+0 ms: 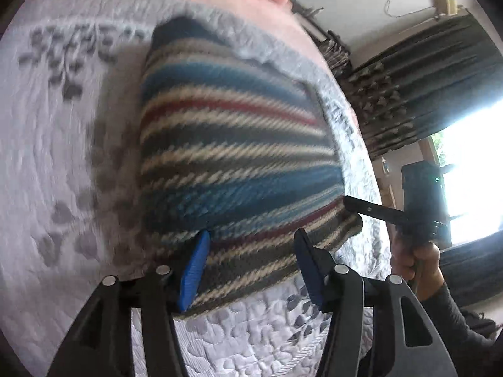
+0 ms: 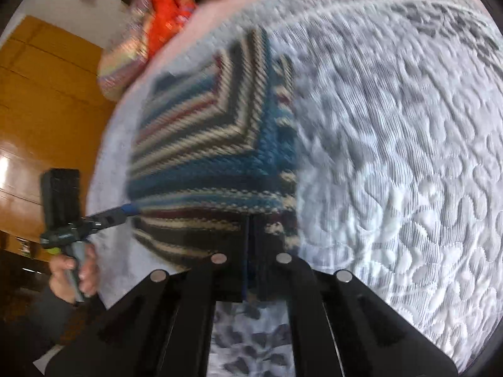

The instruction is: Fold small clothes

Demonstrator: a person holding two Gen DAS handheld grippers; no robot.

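Sweater (image 1: 239, 144) mid-fold near the bed (image 1: 47, 163) edge: my right tongs (image 2: 250, 248) pinch its hem, left tongs (image 1: 251, 270) gape astride it, needing to clamp next.

Black tongs (image 1: 251, 267) with blue pads (image 1: 193, 271), dark sleeve (image 1: 456, 323).

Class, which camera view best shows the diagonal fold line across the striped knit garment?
The right wrist view. There the striped knit garment shows its stripes meeting in a chevron along the fold. The left wrist view shows only parallel stripes on the garment, between the open left gripper fingers.
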